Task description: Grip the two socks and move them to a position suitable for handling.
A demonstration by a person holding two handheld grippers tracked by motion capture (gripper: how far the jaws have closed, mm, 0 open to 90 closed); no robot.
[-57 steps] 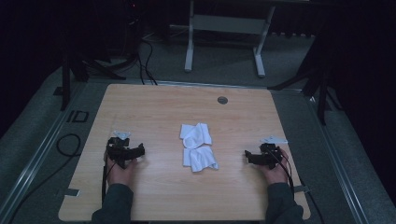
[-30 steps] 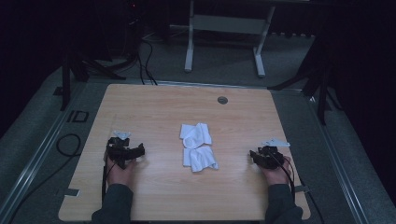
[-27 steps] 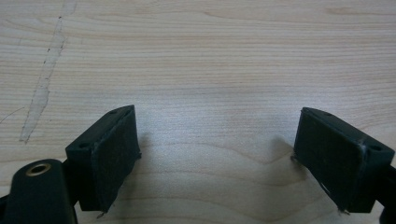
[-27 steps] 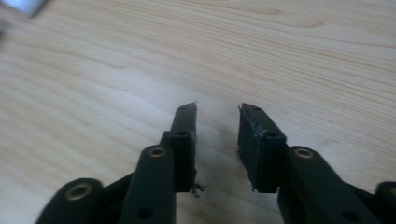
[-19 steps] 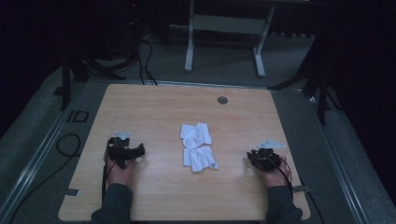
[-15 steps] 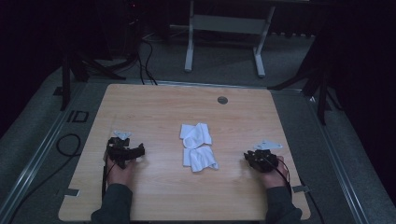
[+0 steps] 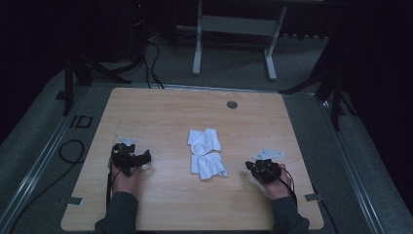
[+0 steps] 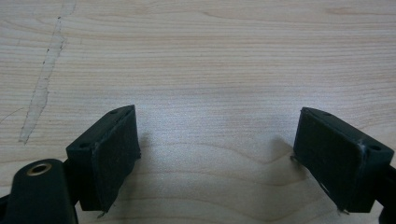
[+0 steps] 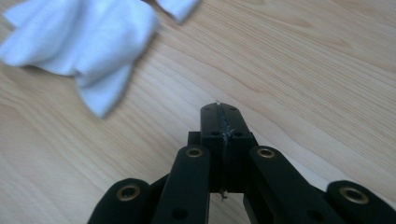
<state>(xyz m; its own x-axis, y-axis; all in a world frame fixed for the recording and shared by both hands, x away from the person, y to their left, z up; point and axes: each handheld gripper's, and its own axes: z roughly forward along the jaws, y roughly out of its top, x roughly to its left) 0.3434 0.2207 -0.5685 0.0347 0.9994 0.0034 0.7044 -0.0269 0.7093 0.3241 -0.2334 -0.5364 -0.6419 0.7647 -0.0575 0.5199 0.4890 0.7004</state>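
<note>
A crumpled white cloth (image 7: pixel 207 153) lies at the middle of the wooden table (image 7: pixel 160 112). My right gripper (image 7: pixel 251 166) rests on the table just right of the cloth and points toward it. In the right gripper view that gripper (image 9: pixel 220 108) is shut: its jaws have just been closing, pad against pad, with nothing between them. The cloth (image 9: pixel 88 37) lies a short way ahead at upper left, apart from the jaws. My left gripper (image 7: pixel 144 157) sits at the table's left, its tips toward the cloth. In its own view it (image 8: pixel 217 112) stands open over bare wood.
A round grommet (image 7: pixel 232 104) is set in the table near its far edge. Small bits of tape (image 7: pixel 311 197) mark the front corners. Beyond the table stand a white frame's legs (image 7: pixel 197 44), and cables (image 7: pixel 68 148) lie on the floor at left.
My right hand has slid left toward the cloth. The left hand has stayed in place and the cloth has not moved.
</note>
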